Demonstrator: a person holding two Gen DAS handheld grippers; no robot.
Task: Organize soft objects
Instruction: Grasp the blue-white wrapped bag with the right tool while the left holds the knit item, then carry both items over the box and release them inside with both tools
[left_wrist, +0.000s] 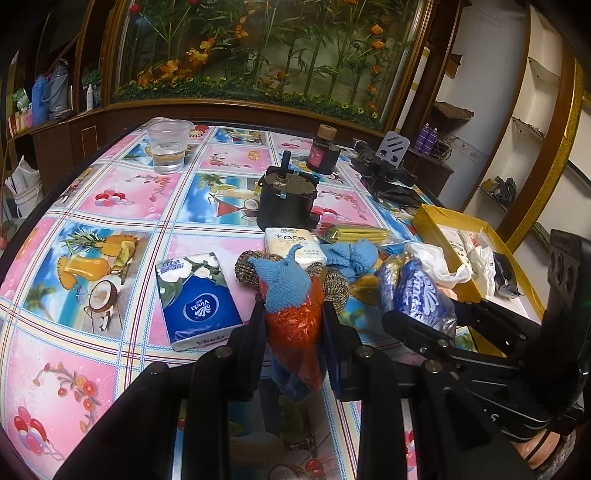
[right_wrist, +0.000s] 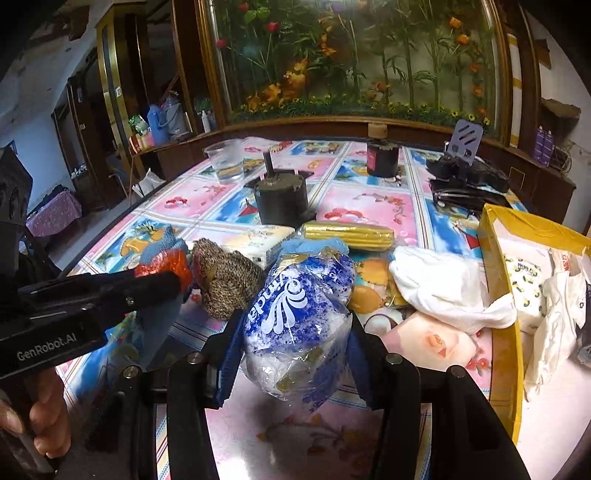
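Left tongs (left_wrist: 291, 325) clamped on blue knitted glove with orange-red plastic wrap (left_wrist: 291, 295); right tongs (right_wrist: 291, 343) clamped on crumpled blue-and-white plastic tissue pack (right_wrist: 295, 317) — both above patterned tabletop (left_wrist: 110, 206). Beyond — speckled knit roll (right_wrist: 225, 280), yellow cardboard box (right_wrist: 495, 236) at right.

Clear plastic cup (left_wrist: 170, 146) holds water at the tabletop (left_wrist: 110, 192) far edge. Black cylindrical motor (left_wrist: 288, 201) stands mid-table; dark bottle (left_wrist: 324, 149) behind it. Phone stand (left_wrist: 394, 147) far right.
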